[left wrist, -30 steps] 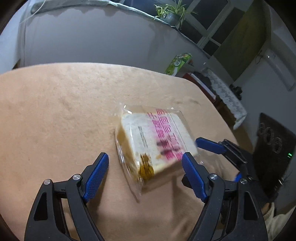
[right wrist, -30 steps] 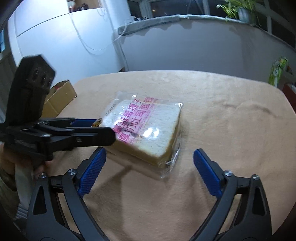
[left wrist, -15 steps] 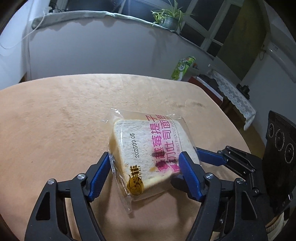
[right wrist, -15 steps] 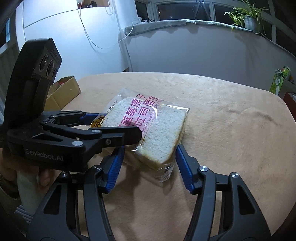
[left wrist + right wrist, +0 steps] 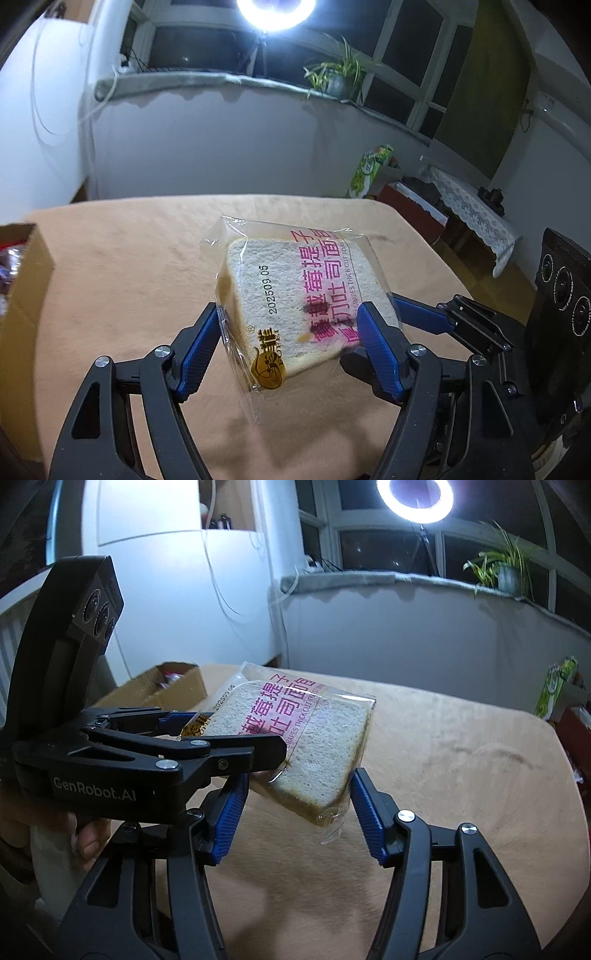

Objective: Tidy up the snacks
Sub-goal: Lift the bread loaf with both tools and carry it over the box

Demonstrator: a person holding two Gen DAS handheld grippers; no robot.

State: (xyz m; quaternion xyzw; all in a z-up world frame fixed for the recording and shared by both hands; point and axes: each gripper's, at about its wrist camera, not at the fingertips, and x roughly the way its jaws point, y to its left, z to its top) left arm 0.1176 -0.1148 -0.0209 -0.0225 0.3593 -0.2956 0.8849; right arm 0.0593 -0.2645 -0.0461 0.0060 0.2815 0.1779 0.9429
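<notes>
lifting the wrapped toast slice (image 5: 295, 295) clear of the table (image 5: 129, 258), left gripper (image 5: 284, 347) and right gripper (image 5: 295, 812) both pinching it. next move, judged: carry it leftward to the cardboard box (image 5: 166, 686) beyond the left tongs.

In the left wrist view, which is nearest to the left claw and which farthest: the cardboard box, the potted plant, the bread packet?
1. Bread packet: clamped in the left claw.
2. Cardboard box: left table edge.
3. Potted plant: far windowsill, upper right.
</notes>
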